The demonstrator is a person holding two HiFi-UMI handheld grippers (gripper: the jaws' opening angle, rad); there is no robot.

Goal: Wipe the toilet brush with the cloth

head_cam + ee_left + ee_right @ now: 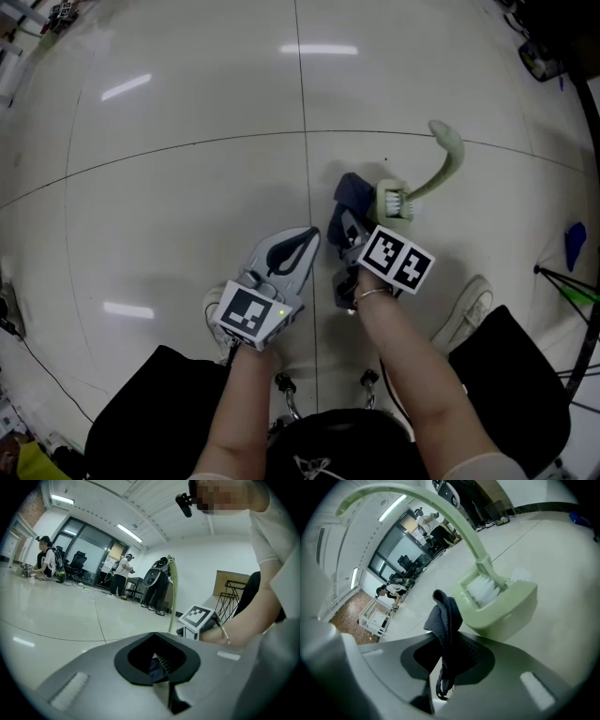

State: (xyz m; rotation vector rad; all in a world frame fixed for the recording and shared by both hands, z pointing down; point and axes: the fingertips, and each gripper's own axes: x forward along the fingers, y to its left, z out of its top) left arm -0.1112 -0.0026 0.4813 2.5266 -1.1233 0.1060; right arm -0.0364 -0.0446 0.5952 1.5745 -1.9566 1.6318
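Just beyond the right claw (444, 667), clamped on the cloth (446, 616), stands the toilet brush (485, 588); left claw (161, 681) closed.

Right gripper (446, 665) jaws pinched on a dark cloth (446, 620), pale green toilet brush (487, 590) just beyond it, white bristles in its holder, handle arching overhead
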